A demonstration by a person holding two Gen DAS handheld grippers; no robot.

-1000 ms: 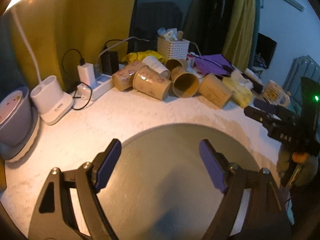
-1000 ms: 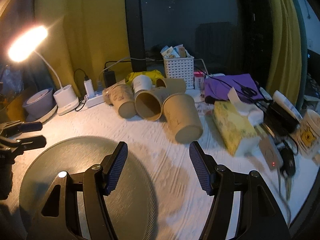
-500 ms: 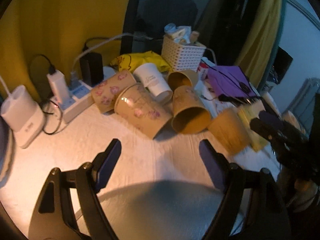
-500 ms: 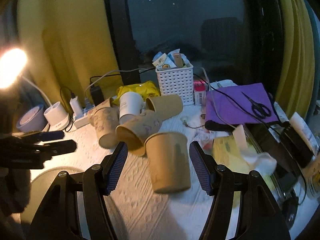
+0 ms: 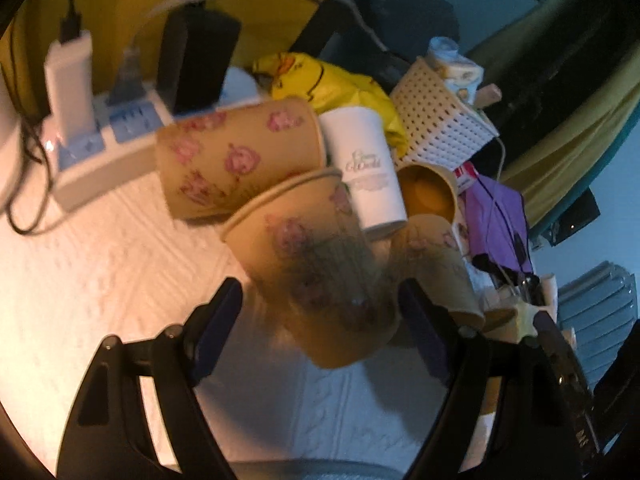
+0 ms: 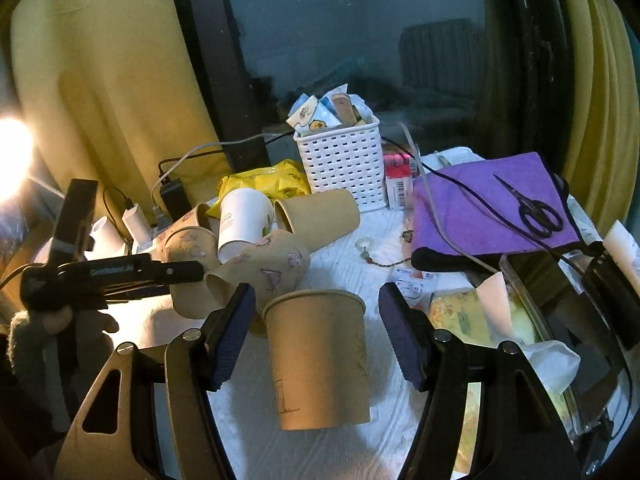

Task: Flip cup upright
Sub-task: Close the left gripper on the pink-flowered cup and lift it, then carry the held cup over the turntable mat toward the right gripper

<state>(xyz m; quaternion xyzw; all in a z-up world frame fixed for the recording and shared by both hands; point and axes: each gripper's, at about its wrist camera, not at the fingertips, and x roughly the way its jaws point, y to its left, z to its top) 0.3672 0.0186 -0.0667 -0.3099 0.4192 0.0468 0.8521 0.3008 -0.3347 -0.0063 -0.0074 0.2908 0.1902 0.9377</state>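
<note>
Several paper cups lie on their sides in a heap on the white table. In the left wrist view my left gripper is open, its fingers on either side of a tan flowered cup lying with its rim to the upper left. It also shows in the right wrist view, reaching in from the left. In the right wrist view my right gripper is open around a plain tan cup lying between the fingers, not touching it. A white cup lies in the heap behind.
A white basket of packets stands behind the cups. A power strip with chargers is at the left. A purple cloth with scissors and a tissue pack lie to the right. A lamp glows at far left.
Both grippers have moved forward toward the cup heap. The flowered cup now lies between the left fingers and the plain cup between the right fingers. Both stay open.
</note>
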